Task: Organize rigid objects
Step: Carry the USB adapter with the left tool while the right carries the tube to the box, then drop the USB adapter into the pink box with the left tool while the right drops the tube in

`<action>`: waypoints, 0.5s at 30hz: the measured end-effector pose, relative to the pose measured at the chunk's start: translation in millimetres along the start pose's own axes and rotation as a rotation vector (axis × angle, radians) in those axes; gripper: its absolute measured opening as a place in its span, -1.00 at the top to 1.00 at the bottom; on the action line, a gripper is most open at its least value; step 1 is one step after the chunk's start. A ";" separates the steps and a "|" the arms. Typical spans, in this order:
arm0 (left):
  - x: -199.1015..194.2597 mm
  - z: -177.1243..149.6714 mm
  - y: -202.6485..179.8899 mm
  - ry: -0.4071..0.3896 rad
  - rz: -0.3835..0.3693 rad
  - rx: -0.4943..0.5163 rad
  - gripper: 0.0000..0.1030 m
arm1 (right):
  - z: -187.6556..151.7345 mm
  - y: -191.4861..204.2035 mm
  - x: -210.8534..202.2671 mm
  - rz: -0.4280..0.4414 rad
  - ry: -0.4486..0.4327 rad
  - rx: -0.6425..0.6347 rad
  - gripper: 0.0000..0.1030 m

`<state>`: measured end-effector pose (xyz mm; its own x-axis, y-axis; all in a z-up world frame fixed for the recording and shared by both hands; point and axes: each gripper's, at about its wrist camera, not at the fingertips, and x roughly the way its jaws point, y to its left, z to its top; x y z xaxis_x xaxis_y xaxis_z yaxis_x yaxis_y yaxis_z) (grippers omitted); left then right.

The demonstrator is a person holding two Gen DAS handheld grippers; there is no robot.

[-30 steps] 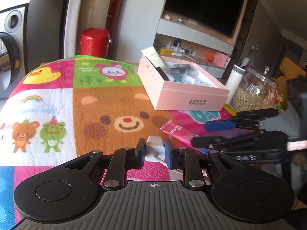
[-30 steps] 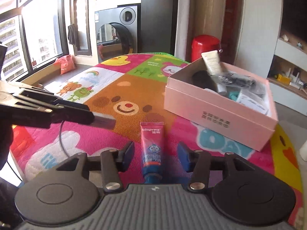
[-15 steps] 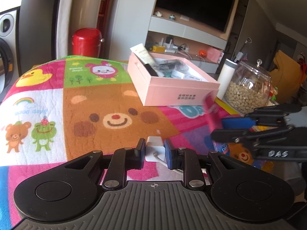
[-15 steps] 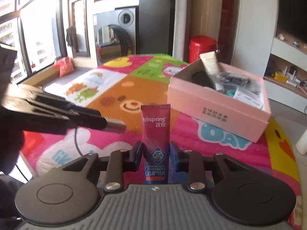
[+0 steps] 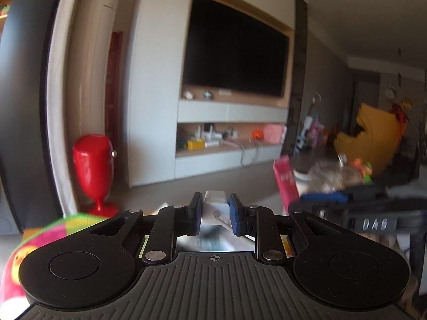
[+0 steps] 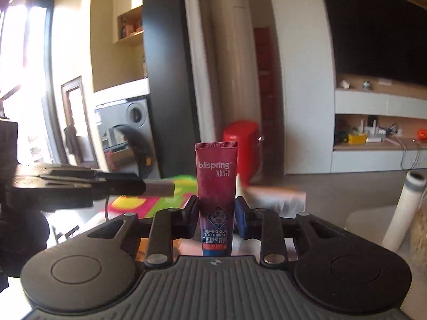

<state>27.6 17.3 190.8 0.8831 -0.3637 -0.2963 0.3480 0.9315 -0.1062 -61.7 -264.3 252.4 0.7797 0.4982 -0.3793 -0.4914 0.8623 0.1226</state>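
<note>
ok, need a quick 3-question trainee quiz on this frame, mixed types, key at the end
1. Multiple choice: what sits between the pads of the left gripper?
A) a glass jar
B) a white charger plug with its cable
C) a red vase

2. True or false: the toothpaste tube stands upright between the fingers of the right gripper, crimped end up.

3. Fill in: the brand word printed on the tube is ____.

Key
1. B
2. True
3. blispring
</note>
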 end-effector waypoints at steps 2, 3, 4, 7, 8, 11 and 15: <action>41.1 11.0 14.7 0.077 -0.018 -0.086 0.48 | 27.5 -16.9 31.8 -0.022 0.049 0.037 0.42; 62.1 8.6 22.9 0.135 -0.035 -0.141 0.47 | 37.1 -27.9 49.3 -0.019 0.080 0.066 0.36; 83.5 0.3 31.4 0.189 -0.049 -0.202 0.47 | 42.8 -38.3 65.1 -0.033 0.110 0.092 0.10; 120.3 -36.4 42.7 0.263 -0.016 -0.258 0.47 | 36.8 -62.2 99.0 -0.155 0.147 0.138 -0.13; 122.3 -47.9 45.1 0.260 -0.002 -0.254 0.47 | 27.7 -67.9 104.1 -0.176 0.159 0.149 -0.13; 114.9 -74.7 53.7 0.246 0.037 -0.279 0.47 | -8.2 -76.0 104.5 -0.174 0.197 0.191 -0.15; 68.8 -103.8 53.4 0.175 0.125 -0.258 0.47 | -60.2 -66.6 97.4 -0.218 0.235 0.184 -0.23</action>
<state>74.3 42.9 66.3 0.8390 -0.2600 -0.4780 0.1292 0.9485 -0.2893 23.7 -278.6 152.2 0.7374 0.2846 -0.6126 -0.2284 0.9585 0.1704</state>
